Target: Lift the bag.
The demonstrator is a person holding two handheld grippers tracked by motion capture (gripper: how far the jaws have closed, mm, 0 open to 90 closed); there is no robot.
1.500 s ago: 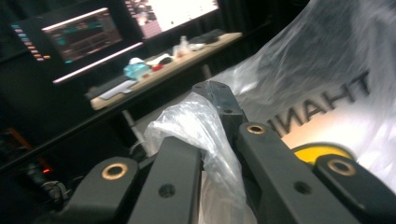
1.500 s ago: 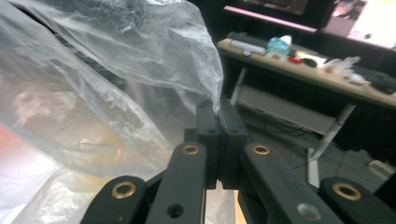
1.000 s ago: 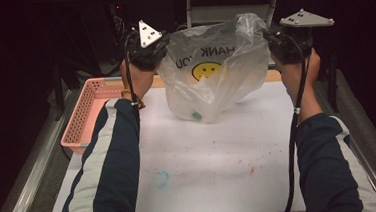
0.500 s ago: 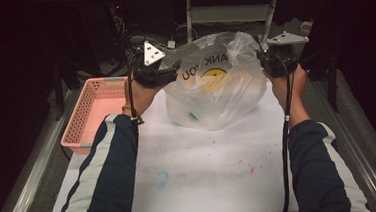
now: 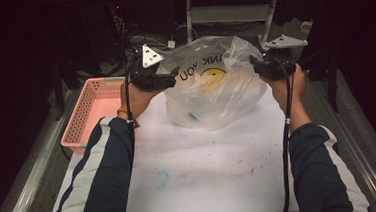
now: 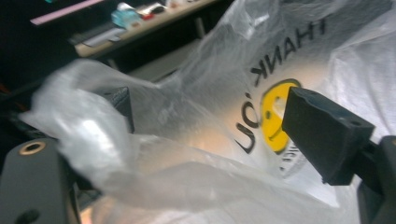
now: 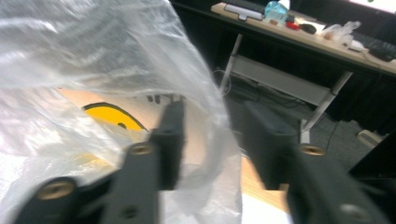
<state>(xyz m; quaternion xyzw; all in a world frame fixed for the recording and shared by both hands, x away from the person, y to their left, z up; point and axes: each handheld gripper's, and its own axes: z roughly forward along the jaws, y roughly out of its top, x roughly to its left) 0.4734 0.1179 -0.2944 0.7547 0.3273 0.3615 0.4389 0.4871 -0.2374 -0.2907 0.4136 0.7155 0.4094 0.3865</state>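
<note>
Two hand-held grippers let go of a plastic bag

Two hand-held grippers flank a clear plastic bag (image 5: 215, 91) printed with a yellow smiley face and dark lettering. The bag sits on the white worktop (image 5: 205, 170), its bottom resting on the sheet and its top puffed up between the two tools.

Just right of the left hand-held gripper (image 5: 166, 80) lies the bag's near edge. Its jaws have just been opening and now stand wide; in the left gripper view a fold of film (image 6: 140, 154) drapes between them and over one jaw, with no pad pressing on it.

Just left of the right hand-held gripper (image 5: 261, 70) is the bag's other edge. Its jaws have just been opening too and stand partly apart; in the right gripper view a loose flap of the bag (image 7: 210, 140) hangs in the gap, with neither jaw seen to clamp it.

Left of the left hand-held gripper, at the worktop's edge, sits a pink basket (image 5: 93, 110).
</note>
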